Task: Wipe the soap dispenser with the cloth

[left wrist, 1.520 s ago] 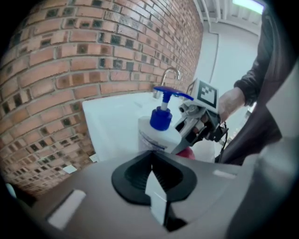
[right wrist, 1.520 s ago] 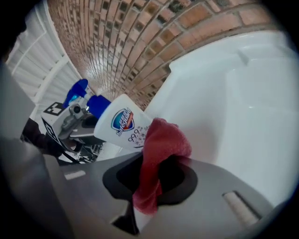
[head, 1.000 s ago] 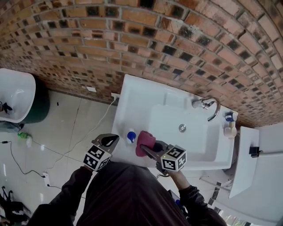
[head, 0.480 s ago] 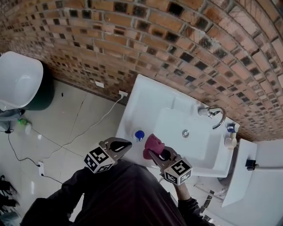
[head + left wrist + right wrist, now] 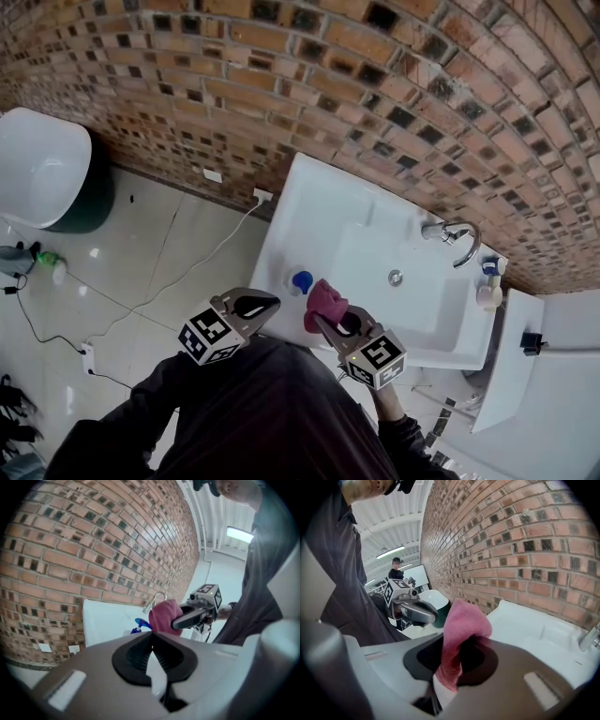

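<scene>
Right gripper [image 5: 321,325] raised, clamping pink cloth [image 5: 325,300]; left gripper [image 5: 270,303] closed, empty.

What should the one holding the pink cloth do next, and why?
Probably ease the right hand-held gripper a little left in the head view, so the pink cloth presses on the soap dispenser. The cloth is clamped in its jaws and sits right beside the blue pump top; I cannot tell if they touch. The left hand-held gripper is shut and empty.

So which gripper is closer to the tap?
Right. The right gripper, holding the cloth, is across the basin from the tap; the left gripper is farther, beyond the soap dispenser.
</scene>
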`<control>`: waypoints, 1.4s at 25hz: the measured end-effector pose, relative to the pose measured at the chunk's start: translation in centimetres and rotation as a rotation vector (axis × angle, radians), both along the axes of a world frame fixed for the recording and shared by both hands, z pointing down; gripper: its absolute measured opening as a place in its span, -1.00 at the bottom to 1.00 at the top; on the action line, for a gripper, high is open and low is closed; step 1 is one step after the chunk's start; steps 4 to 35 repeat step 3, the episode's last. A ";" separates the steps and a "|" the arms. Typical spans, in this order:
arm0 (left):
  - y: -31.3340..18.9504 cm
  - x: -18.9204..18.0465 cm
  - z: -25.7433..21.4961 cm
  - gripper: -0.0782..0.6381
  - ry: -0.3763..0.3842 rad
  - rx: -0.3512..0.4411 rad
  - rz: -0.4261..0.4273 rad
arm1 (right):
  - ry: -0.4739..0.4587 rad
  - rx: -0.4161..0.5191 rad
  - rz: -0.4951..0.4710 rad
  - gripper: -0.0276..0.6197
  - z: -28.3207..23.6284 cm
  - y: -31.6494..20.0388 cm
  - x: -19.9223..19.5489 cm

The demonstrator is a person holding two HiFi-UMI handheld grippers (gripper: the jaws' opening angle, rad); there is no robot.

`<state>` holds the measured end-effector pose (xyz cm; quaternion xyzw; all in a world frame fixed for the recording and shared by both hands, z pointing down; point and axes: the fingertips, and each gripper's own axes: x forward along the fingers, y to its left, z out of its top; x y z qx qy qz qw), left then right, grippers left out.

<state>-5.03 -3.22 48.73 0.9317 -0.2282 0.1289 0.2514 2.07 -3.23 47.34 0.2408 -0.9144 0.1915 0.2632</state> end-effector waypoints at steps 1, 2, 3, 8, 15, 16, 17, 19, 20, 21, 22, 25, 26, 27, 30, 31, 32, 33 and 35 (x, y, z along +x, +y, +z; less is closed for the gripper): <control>0.0 -0.1 0.0 -0.78 0.000 0.002 0.000 | -0.002 -0.001 0.000 -0.72 0.0 0.0 -0.2; 0.1 -0.3 -0.1 -0.78 -0.001 0.004 -0.001 | -0.005 -0.002 0.000 -0.72 0.0 0.0 -0.3; 0.1 -0.4 -0.1 -0.78 -0.001 0.006 -0.002 | -0.007 -0.003 0.000 -0.72 0.0 0.1 -0.5; 0.1 -0.4 -0.1 -0.78 -0.001 0.006 -0.002 | -0.007 -0.003 0.000 -0.72 0.0 0.1 -0.5; 0.1 -0.4 -0.1 -0.78 -0.001 0.006 -0.002 | -0.007 -0.003 0.000 -0.72 0.0 0.1 -0.5; 0.1 -0.4 -0.1 -0.78 -0.001 0.006 -0.002 | -0.007 -0.003 0.000 -0.72 0.0 0.1 -0.5; 0.1 -0.4 -0.1 -0.78 -0.001 0.006 -0.002 | -0.007 -0.003 0.000 -0.72 0.0 0.1 -0.5; 0.1 -0.4 -0.1 -0.78 -0.001 0.006 -0.002 | -0.007 -0.003 0.000 -0.72 0.0 0.1 -0.5; 0.1 -0.4 -0.1 -0.78 -0.001 0.006 -0.002 | -0.007 -0.003 0.000 -0.72 0.0 0.1 -0.5; 0.1 -0.4 -0.1 -0.78 -0.001 0.006 -0.002 | -0.007 -0.003 0.000 -0.72 0.0 0.1 -0.5; 0.1 -0.4 -0.1 -0.78 -0.001 0.006 -0.002 | -0.007 -0.003 0.000 -0.72 0.0 0.1 -0.5; 0.1 -0.4 -0.1 -0.78 -0.001 0.006 -0.002 | -0.007 -0.003 0.000 -0.72 0.0 0.1 -0.5; 0.1 -0.4 -0.1 -0.78 -0.001 0.006 -0.002 | -0.007 -0.003 0.000 -0.72 0.0 0.1 -0.5; 0.1 -0.4 -0.1 -0.78 -0.001 0.006 -0.002 | -0.007 -0.003 0.000 -0.72 0.0 0.1 -0.5; 0.1 -0.4 -0.1 -0.78 -0.001 0.006 -0.002 | -0.007 -0.003 0.000 -0.72 0.0 0.1 -0.5; 0.1 -0.4 -0.1 -0.78 -0.001 0.006 -0.002 | -0.007 -0.003 0.000 -0.72 0.0 0.1 -0.5; 0.1 -0.4 -0.1 -0.78 -0.001 0.006 -0.002 | -0.007 -0.003 0.000 -0.72 0.0 0.1 -0.5; 0.1 -0.4 -0.1 -0.78 -0.001 0.006 -0.002 | -0.007 -0.003 0.000 -0.72 0.0 0.1 -0.5; 0.1 -0.4 -0.1 -0.78 -0.001 0.006 -0.002 | -0.007 -0.003 0.000 -0.72 0.0 0.1 -0.5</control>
